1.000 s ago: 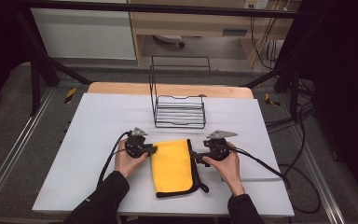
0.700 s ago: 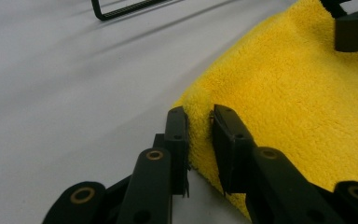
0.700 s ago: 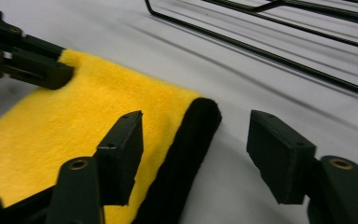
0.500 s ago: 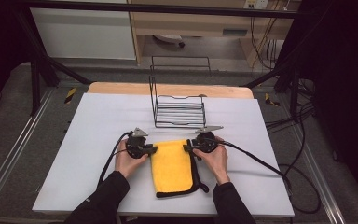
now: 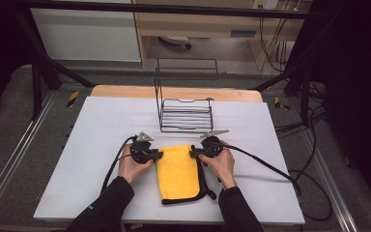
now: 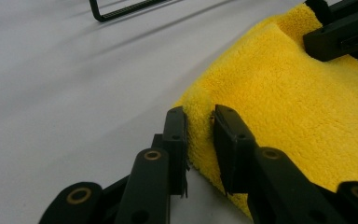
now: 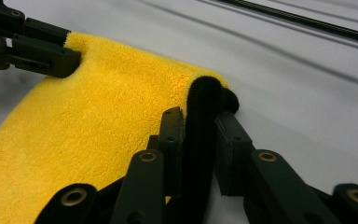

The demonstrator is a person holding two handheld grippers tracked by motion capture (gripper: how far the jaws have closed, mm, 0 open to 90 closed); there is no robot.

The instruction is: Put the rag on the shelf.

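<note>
White tabletop (image 5: 106, 145), dark room beyond

High view looks down; both gripper views sit close, sharing the yellow cloth (image 5: 179, 171).

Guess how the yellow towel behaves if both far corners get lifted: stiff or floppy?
Likely floppy: the yellow towel is fluffy pile that bunches between the left hand-held gripper jaws. It would probably sag in the middle and hang. The black edging in the right hand-held gripper looks thick, so slipping seems unlikely.

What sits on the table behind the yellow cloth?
A black wire rack stands behind the yellow cloth on the white table, apparently empty. What lies beneath the cloth is covered.
</note>
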